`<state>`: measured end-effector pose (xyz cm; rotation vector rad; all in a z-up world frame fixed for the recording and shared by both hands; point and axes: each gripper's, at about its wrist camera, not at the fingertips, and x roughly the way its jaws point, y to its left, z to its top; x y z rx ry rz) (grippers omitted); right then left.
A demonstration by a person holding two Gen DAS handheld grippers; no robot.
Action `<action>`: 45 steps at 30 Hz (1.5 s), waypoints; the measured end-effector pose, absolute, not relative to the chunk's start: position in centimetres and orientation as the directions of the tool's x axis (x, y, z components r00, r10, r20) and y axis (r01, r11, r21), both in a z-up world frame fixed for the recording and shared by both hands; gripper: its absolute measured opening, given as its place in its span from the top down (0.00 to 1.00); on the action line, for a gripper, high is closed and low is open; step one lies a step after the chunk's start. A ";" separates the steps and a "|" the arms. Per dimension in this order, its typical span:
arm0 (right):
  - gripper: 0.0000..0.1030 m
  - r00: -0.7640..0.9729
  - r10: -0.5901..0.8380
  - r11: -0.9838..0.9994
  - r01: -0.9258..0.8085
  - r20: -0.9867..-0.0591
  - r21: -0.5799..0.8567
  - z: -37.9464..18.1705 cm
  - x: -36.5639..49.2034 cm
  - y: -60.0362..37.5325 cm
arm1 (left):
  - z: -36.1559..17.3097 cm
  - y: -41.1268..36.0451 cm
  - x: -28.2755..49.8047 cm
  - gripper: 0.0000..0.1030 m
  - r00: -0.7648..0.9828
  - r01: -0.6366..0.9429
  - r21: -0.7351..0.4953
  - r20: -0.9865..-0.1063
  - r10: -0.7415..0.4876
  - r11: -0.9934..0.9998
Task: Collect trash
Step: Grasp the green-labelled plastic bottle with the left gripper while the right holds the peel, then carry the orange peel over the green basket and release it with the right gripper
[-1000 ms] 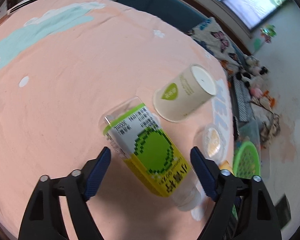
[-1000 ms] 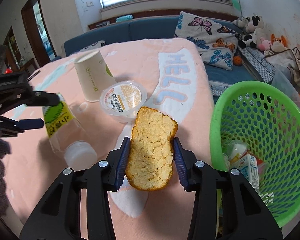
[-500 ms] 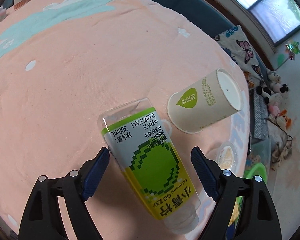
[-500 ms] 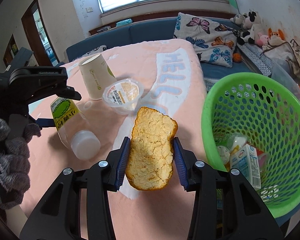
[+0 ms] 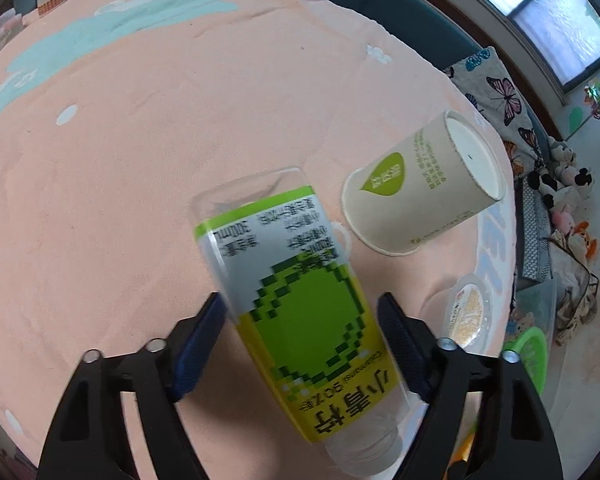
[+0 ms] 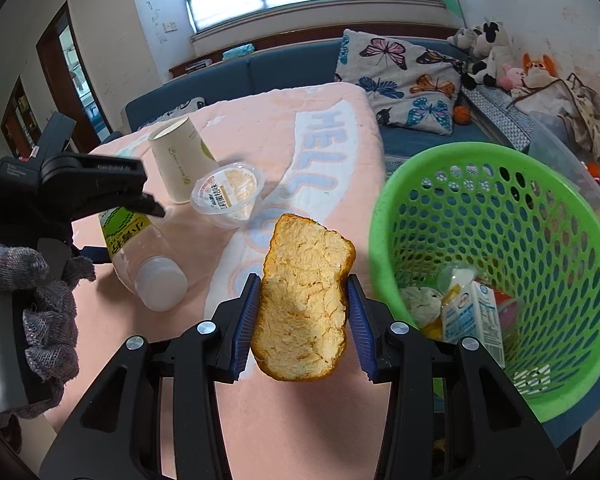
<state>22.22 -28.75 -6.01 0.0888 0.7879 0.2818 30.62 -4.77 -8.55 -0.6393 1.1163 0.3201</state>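
Note:
A clear plastic bottle [image 5: 284, 248] with a green and yellow label lies on the pink tablecloth [image 5: 140, 140], its white cap toward me. My left gripper [image 5: 300, 298] straddles its middle from above. The jaws are closing; the left pad is at the bottle's side and a thin gap shows at the right pad. My right gripper [image 6: 303, 280] is shut on a slice of bread [image 6: 304, 300], held off the table just left of the green basket [image 6: 384, 208]. The right wrist view also shows the bottle [image 6: 140, 256] under the left gripper, which a gloved hand [image 6: 40, 320] holds.
An upturned paper cup [image 5: 424, 196] and a sealed jelly cup [image 5: 468, 316] stand just beyond the bottle. The basket holds a milk carton [image 6: 472, 316] and crumpled wrappers. A blue sofa with a butterfly pillow [image 6: 400, 80] lies behind the table.
The left gripper's jaws have narrowed around the bottle and its view has rolled slightly. The right gripper has carried the bread sideways toward the basket, which now looms larger.

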 end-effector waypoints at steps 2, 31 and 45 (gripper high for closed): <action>0.58 0.672 0.279 0.960 -0.211 -0.686 0.184 -5.9 22.0 -29.1 | -8.6 -4.6 30.5 0.30 0.421 -0.537 -0.324 -0.903 -0.085 0.779; 0.58 0.705 0.169 0.978 -0.036 -0.689 0.204 -5.1 21.5 -35.5 | -2.8 -4.5 24.6 0.45 0.503 -0.114 -0.521 -0.765 -0.403 0.846; 0.56 0.663 0.063 0.976 0.115 -0.746 0.186 -6.9 23.8 -41.7 | 0.1 -8.9 26.1 0.45 0.464 0.042 -0.565 -0.719 -0.517 0.824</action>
